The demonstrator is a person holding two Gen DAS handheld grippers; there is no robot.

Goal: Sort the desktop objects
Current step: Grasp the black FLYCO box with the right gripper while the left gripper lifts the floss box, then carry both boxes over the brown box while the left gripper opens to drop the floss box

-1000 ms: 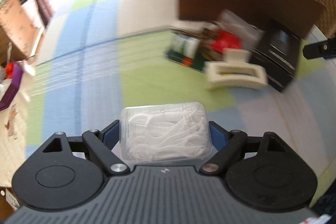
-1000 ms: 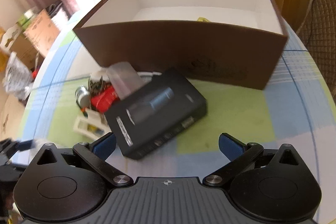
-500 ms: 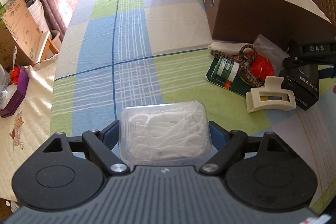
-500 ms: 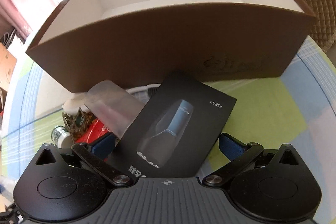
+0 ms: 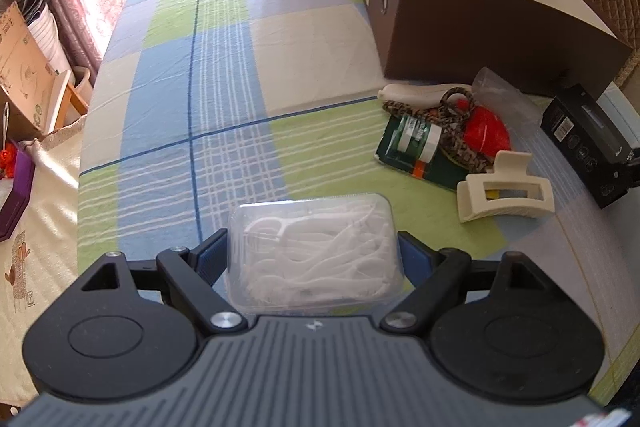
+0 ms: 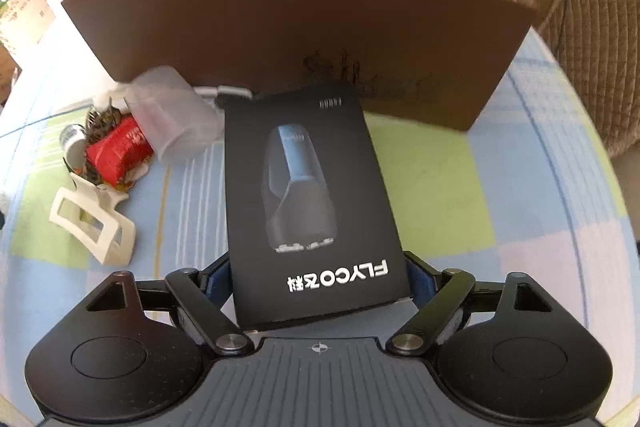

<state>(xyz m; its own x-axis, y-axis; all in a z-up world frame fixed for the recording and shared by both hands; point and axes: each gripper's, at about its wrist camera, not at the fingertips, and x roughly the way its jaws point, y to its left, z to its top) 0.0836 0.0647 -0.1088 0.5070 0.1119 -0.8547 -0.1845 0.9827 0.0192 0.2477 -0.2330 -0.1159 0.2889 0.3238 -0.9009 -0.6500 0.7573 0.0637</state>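
Where it lay angled, black shaver box (image 6: pixel 316 211) now sits squarely between right jaws.

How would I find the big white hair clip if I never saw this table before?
Look for the big brown box on the checked tablecloth; a little heap of things lies in front of it. At the heap's near edge sits the cream hair clip, the only pale, toothed, see-through frame there.

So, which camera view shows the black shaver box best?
The right wrist view. The black shaver box fills the centre there, its printed top face readable, between the right gripper's fingers. The left wrist view shows only the box's end and side at the right edge, partly cut off.
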